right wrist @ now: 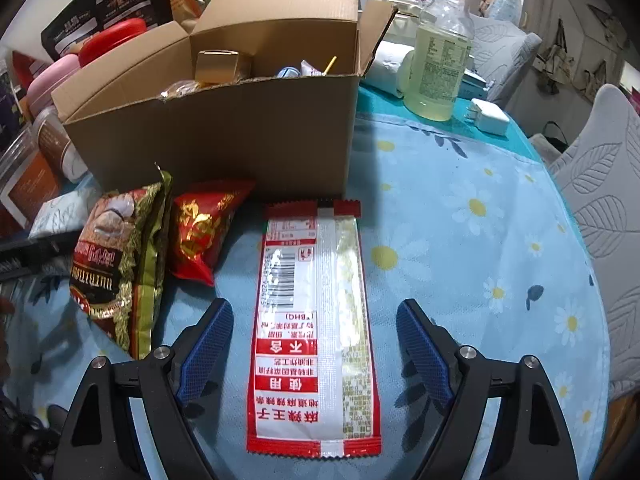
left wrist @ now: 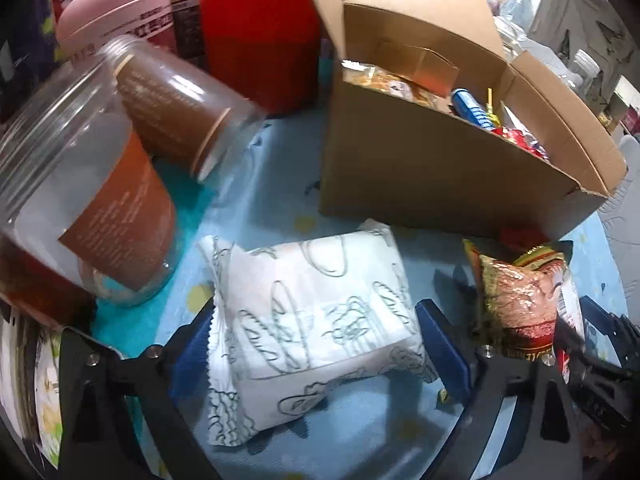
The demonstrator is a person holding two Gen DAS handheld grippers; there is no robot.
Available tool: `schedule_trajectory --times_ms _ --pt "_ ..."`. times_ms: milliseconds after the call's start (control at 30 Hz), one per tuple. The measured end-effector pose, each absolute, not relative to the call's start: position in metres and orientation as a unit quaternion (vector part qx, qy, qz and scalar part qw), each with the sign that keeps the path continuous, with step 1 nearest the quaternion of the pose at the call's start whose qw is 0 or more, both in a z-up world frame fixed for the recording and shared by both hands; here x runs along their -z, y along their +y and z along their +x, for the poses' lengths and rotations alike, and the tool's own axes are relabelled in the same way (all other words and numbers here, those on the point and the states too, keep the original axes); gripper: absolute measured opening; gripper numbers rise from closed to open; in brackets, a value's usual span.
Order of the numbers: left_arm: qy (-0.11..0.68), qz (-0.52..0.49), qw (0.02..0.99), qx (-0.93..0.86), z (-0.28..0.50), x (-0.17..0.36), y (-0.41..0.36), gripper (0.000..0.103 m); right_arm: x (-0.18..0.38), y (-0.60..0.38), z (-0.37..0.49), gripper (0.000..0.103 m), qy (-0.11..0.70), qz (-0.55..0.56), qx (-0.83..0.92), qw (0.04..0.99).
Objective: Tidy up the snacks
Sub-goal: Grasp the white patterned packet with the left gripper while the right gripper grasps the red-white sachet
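Note:
My left gripper points down at the table, open, with its blue fingers on either side of a white packet printed with line drawings that lies flat on the flowered cloth. My right gripper is open too. A long red-and-white sachet lies lengthwise between its fingers, with a gap on each side. A gold-and-red snack bag and a small red bag lean against an open cardboard box that holds several snacks.
Clear plastic jars with brown labels, a red container and a pink-lidded tub crowd the left. A bottle of yellowish liquid and a white charger stand behind the box on the right. A quilted chair sits past the table edge.

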State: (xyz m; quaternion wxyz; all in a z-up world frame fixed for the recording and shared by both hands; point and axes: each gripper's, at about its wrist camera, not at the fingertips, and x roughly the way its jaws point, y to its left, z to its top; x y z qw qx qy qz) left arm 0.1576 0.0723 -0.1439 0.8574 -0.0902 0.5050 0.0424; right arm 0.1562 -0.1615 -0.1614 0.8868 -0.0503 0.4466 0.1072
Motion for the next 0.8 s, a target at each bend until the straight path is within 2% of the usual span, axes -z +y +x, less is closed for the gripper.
schedule_trajectory --times_ms 67,100,167,267,800 --pt "0.496 -0.087 0.863 -0.042 0.156 0.144 0.071 0.094 0.160 -0.166 0.155 0.057 0.442 -0.046 -0.104 0.890" --pt "0.491 -0.089 0.866 -0.041 0.154 0.143 0.071 0.093 0.159 -0.167 0.155 0.053 0.442 -0.046 -0.102 0.890" --pt "0.489 -0.082 0.868 -0.037 0.150 0.141 0.070 0.080 0.158 -0.170 0.154 0.048 0.442 -0.043 -0.099 0.890" --pt "0.491 -0.083 0.867 -0.020 0.140 0.138 0.069 0.077 0.158 -0.174 0.152 0.046 0.445 -0.036 -0.102 0.889" --pt "0.522 -0.038 0.848 0.082 0.049 0.133 0.032 0.076 0.155 -0.173 0.074 0.046 0.455 -0.040 -0.128 0.880"
